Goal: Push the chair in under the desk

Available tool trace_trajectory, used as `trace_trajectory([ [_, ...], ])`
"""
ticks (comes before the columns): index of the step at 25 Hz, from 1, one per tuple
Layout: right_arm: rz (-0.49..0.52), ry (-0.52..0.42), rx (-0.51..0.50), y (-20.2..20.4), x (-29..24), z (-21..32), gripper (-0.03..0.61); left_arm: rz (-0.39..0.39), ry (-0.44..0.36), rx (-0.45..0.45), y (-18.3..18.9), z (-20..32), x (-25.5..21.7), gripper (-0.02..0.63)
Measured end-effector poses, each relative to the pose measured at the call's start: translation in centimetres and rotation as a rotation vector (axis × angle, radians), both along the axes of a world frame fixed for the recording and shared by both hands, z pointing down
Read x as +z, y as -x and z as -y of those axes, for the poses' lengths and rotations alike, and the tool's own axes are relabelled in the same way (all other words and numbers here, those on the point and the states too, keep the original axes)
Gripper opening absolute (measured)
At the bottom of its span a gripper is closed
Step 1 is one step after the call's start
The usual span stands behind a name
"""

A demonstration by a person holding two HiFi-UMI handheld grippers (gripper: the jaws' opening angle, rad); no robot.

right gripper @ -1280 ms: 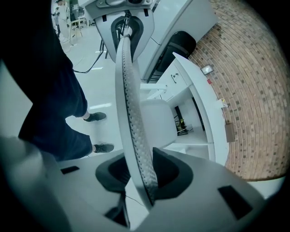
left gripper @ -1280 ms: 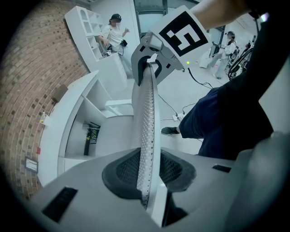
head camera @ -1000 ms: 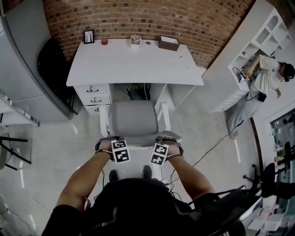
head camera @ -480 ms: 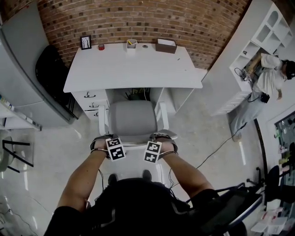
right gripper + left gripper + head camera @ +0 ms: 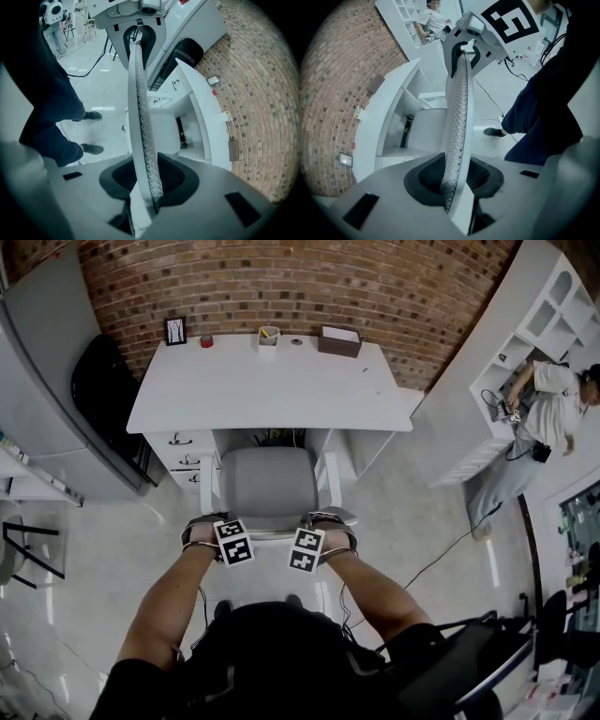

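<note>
A chair with a grey seat (image 5: 270,486) and white frame stands in front of the white desk (image 5: 272,385), its seat front at the desk's edge. My left gripper (image 5: 208,531) and right gripper (image 5: 328,529) hold the top of the backrest side by side. In the left gripper view the thin perforated backrest (image 5: 459,117) runs between the jaws of the left gripper (image 5: 457,180), which are opening around it. The right gripper view shows the backrest (image 5: 139,117) clamped in the right gripper (image 5: 150,180).
White drawers (image 5: 183,451) sit under the desk's left side. A picture frame (image 5: 174,330), a cup (image 5: 268,337) and a brown box (image 5: 339,339) stand along the brick wall. A grey cabinet (image 5: 42,381) is left; a person (image 5: 539,418) stands by white shelves (image 5: 525,324) right. A cable (image 5: 450,540) crosses the floor.
The chair has rolled forward toward the desk, its seat now nearer the opening. Both grippers have moved forward with the backrest between their jaws.
</note>
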State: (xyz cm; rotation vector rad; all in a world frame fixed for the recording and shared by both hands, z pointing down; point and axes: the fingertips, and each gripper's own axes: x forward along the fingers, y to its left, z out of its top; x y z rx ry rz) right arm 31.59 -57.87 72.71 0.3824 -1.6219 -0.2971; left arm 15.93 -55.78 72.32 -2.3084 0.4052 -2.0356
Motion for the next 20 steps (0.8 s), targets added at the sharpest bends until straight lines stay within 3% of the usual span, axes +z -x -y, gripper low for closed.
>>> trace_trajectory([
  [4, 0.008, 0.005, -0.01, -0.1, 0.1, 0.8, 0.107, 0.016, 0.016, -0.015, -0.1, 0.8, 0.1, 0.109],
  [12, 0.021, -0.004, -0.015, -0.4, 0.1, 2.6, 0.109, 0.03, -0.042, -0.022, -0.3, 2.9, 0.3, 0.114],
  [20, 0.03, -0.002, -0.026, -0.4, 0.1, 3.9, 0.106, 0.048, -0.052, -0.038, -0.3, 4.4, 0.3, 0.117],
])
